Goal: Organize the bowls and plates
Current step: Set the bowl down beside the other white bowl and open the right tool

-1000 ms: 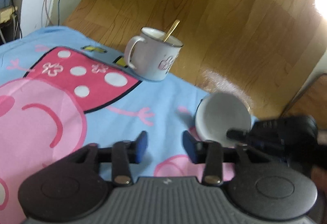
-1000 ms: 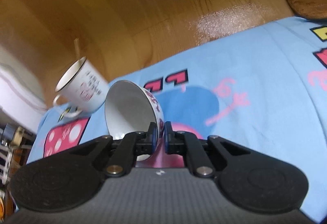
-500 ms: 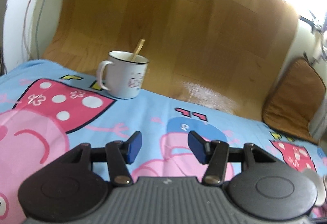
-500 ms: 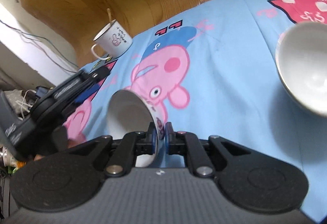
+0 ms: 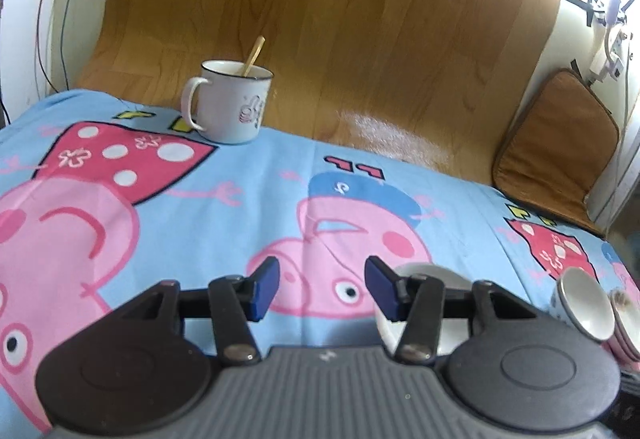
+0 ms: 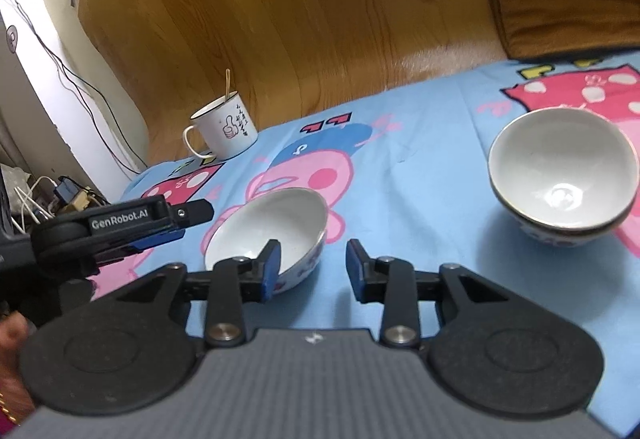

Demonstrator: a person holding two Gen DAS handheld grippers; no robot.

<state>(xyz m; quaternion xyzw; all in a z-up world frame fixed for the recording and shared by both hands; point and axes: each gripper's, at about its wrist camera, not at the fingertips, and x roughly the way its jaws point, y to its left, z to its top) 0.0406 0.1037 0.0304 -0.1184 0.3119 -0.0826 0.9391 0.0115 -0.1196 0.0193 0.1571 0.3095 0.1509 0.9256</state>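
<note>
Since half a second ago the right claw (image 6: 312, 265) has just been opening and let go of the small bowl (image 6: 266, 235), which now sits tilted on the blue cartoon cloth (image 6: 420, 195), rim beside the left pad. A second bowl (image 6: 562, 175) stands to the right. In the left wrist view, the left claw (image 5: 322, 289) is half open, holding nothing; a mug (image 5: 230, 105) stands far back.
</note>
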